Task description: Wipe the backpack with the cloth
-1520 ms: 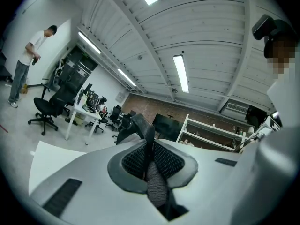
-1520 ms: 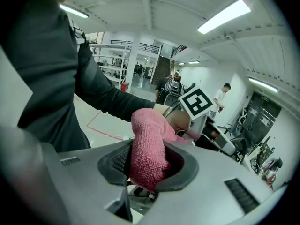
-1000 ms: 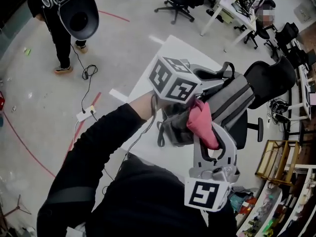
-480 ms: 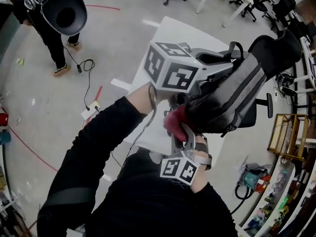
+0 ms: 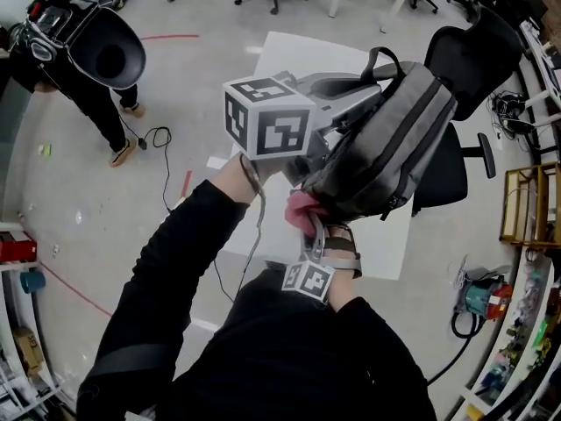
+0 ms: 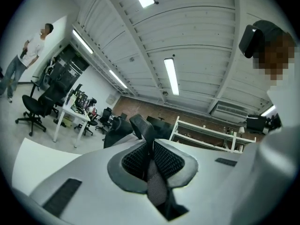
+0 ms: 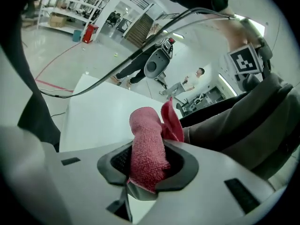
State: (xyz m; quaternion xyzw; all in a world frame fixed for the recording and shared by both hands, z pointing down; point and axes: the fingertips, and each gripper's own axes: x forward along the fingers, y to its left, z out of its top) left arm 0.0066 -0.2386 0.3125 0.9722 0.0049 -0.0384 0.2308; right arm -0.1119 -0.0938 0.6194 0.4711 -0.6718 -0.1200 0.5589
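In the head view the grey backpack (image 5: 386,143) hangs above the white table (image 5: 386,248). My left gripper (image 5: 302,152), under its marker cube, holds the bag up. In the left gripper view its jaws are shut on a dark strap of the backpack (image 6: 143,128). My right gripper (image 5: 306,226) is shut on the red cloth (image 5: 301,207), which presses against the backpack's near lower end. In the right gripper view the cloth (image 7: 147,144) bulges out between the pads, with the backpack (image 7: 243,121) just to its right and the table (image 7: 103,111) beyond.
A black office chair (image 5: 473,51) stands right behind the backpack. A person carrying a black rig (image 5: 96,51) stands on the floor at upper left, near a cable (image 5: 158,139). Shelves (image 5: 526,209) line the right side.
My right gripper has come down along the backpack with the cloth, from its side to its near lower end. The left gripper still holds the bag up.
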